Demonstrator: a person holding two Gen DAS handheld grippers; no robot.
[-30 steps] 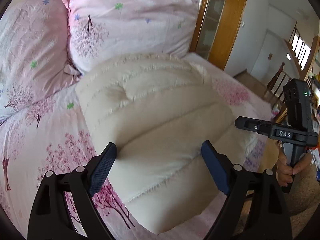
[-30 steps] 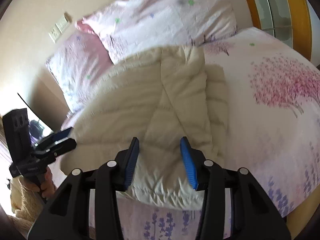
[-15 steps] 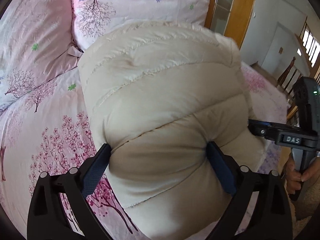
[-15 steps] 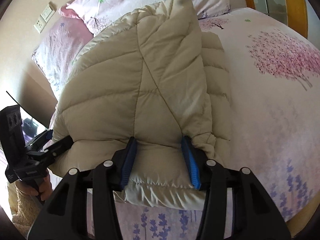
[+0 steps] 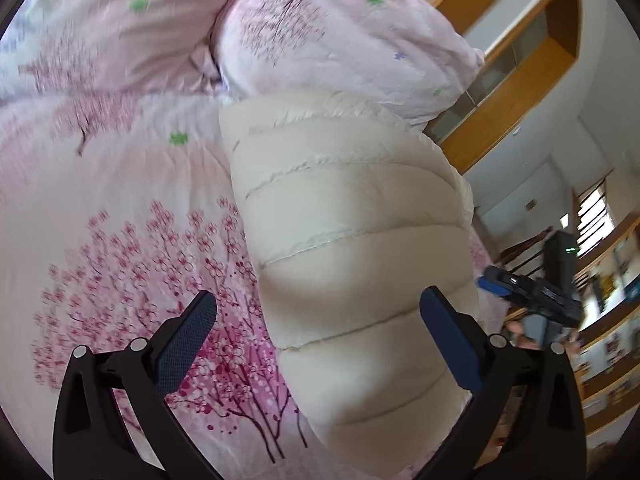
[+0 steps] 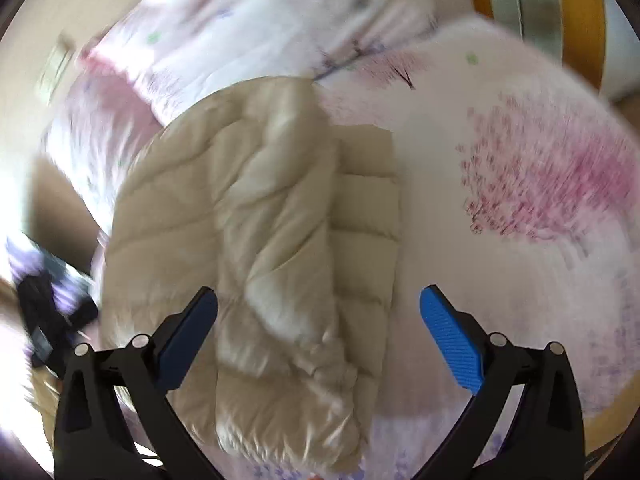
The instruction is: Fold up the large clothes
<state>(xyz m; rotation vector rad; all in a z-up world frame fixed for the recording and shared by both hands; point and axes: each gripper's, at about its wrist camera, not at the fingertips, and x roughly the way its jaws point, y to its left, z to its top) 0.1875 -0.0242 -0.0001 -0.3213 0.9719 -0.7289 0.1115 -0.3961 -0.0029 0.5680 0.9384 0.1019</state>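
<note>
The cream quilted jacket (image 5: 352,248) lies folded on the pink floral bedspread (image 5: 120,208), pillows (image 5: 340,36) at its 12 o'clock. Left gripper (image 5: 318,336) and right gripper (image 6: 318,332) are opening, jaws spread, pads off the fabric.

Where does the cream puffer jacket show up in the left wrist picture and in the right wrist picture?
Left wrist view: the cream puffer jacket runs from centre to bottom, its near end between the opening left claw fingers.
Right wrist view: the jacket lies centre-left, reaching the bottom edge, between the opening right claw fingers.
Shared landmark: the pink floral pillow behind the jacket's far end.
</note>
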